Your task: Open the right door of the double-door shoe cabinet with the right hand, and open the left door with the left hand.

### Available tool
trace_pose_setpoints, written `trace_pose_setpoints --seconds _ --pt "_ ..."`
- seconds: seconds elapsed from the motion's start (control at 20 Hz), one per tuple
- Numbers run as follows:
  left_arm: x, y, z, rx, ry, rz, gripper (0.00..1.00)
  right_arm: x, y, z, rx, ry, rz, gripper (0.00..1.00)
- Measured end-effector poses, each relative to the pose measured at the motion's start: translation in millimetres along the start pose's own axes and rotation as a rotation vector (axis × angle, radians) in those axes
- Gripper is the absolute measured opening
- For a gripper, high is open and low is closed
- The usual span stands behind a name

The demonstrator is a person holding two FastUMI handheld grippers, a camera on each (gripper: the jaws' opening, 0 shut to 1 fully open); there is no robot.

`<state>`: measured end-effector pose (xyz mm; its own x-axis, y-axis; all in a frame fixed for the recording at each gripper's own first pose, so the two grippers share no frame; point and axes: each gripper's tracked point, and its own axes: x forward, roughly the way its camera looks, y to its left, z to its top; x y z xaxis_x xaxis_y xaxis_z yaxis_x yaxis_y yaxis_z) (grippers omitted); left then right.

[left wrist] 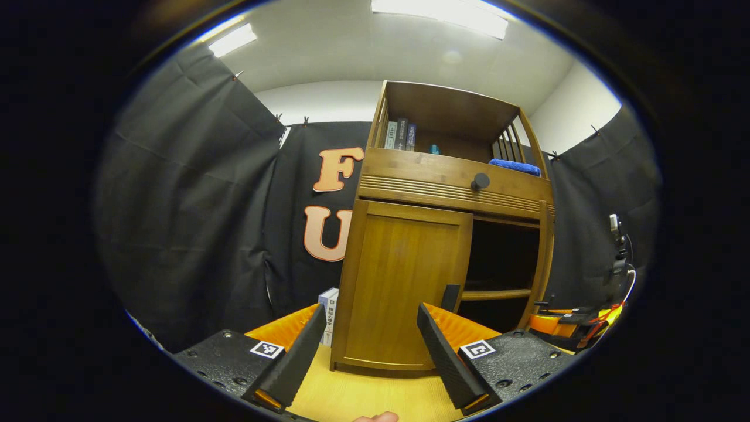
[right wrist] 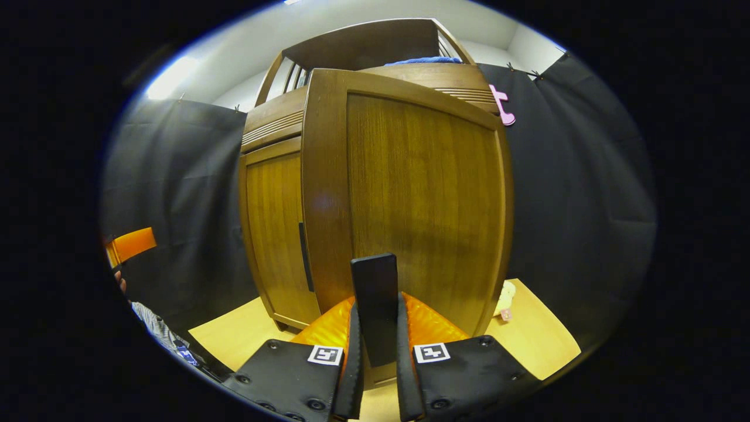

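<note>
Swinging the right door (right wrist: 422, 199) wider on its hinge arc suits the right gripper (right wrist: 378, 375) — jaws clamped on its handle (right wrist: 375, 305) — while the left gripper (left wrist: 369, 357), jaws open, faces the closed left door (left wrist: 404, 281) on the counter (left wrist: 363, 392).

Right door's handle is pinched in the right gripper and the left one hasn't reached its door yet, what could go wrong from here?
1. The right gripper grips only the thin handle of the right door; it might slip out mid-swing.
2. The left gripper hangs open before the shut left door; its fingers could bump the panel instead of the left handle.
</note>
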<state>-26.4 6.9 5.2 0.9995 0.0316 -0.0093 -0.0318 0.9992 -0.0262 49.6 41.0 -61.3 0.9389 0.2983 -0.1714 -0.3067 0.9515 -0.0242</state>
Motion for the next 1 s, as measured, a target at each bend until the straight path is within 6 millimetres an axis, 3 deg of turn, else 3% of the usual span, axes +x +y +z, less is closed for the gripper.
trace_pose_setpoints --seconds 0.25,0.3,0.35,0.4,0.45,0.5,0.6,0.65,0.85,0.95,1.0 --pt "7 -19 -6 0.004 0.010 -0.046 0.94 -26 -18 -3 0.001 -0.011 -0.012 0.36" --pt "8 -24 -8 0.001 0.015 -0.057 0.91 -29 -21 -2 0.004 -0.012 -0.018 0.31" --pt "8 -28 -10 -0.001 0.021 -0.067 0.91 -33 -25 -2 0.007 -0.013 -0.025 0.36" --pt "10 -30 -11 -0.001 0.024 -0.077 0.94 -38 -29 0 0.009 -0.013 -0.035 0.31" --pt "11 -34 -14 0.000 0.027 -0.084 0.94 -43 -33 -1 0.010 -0.015 -0.046 0.36" --pt "12 -36 -14 0.000 0.028 -0.091 0.98 -48 -38 -2 0.010 -0.016 -0.058 0.31" --pt "13 -42 -15 -0.002 0.029 -0.105 0.98 -56 -47 -2 0.006 -0.016 -0.079 0.35" --pt "14 -44 -16 -0.004 0.030 -0.111 0.98 -60 -50 -1 0.003 -0.015 -0.090 0.30" --pt "16 -53 -19 -0.011 0.037 -0.135 0.94 -71 -65 1 -0.010 -0.010 -0.131 0.30" --pt "17 -55 -20 -0.012 0.038 -0.140 0.98 -76 -72 1 -0.010 -0.012 -0.143 0.30" --pt "17 -57 -21 -0.013 0.039 -0.143 0.98 -77 -76 1 -0.004 -0.011 -0.150 0.34"
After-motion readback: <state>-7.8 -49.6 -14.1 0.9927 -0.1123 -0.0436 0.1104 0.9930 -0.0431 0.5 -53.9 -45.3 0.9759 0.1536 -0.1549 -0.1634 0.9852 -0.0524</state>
